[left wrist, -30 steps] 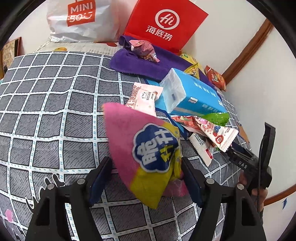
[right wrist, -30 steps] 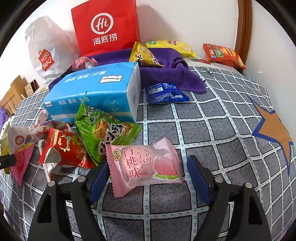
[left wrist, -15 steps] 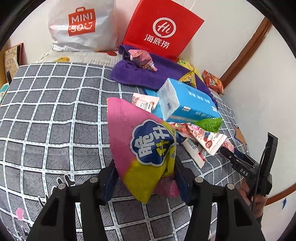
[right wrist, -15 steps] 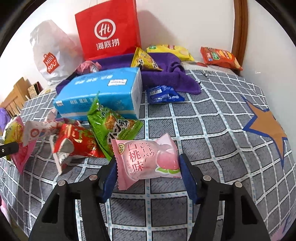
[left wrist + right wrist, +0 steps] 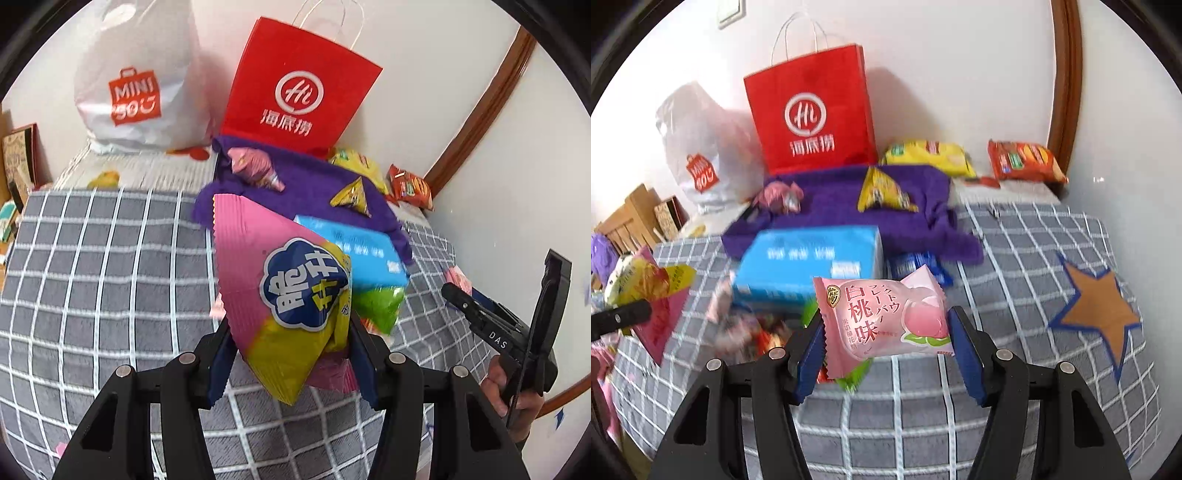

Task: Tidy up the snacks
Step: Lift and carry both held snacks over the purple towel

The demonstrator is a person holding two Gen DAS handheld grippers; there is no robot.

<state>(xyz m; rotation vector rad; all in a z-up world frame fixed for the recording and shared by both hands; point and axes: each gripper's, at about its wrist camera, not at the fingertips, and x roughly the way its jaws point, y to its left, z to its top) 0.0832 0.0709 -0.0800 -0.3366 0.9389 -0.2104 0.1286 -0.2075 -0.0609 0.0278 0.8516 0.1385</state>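
Low in the left wrist view, the left gripper [image 5: 291, 350] clamps a pink and yellow snack bag [image 5: 280, 295] with a blue cloud logo, lifted above the checked bed [image 5: 103, 266]. In the right wrist view, the right gripper [image 5: 886, 347] clamps a pale pink peach sweet packet [image 5: 882, 325], centre frame.

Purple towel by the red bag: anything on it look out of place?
Yes. Two snack packets sit on the rumpled purple towel: a crumpled pink wrapper and a yellow triangular pack. The towel's near edge droops unevenly over the grey checked cover.
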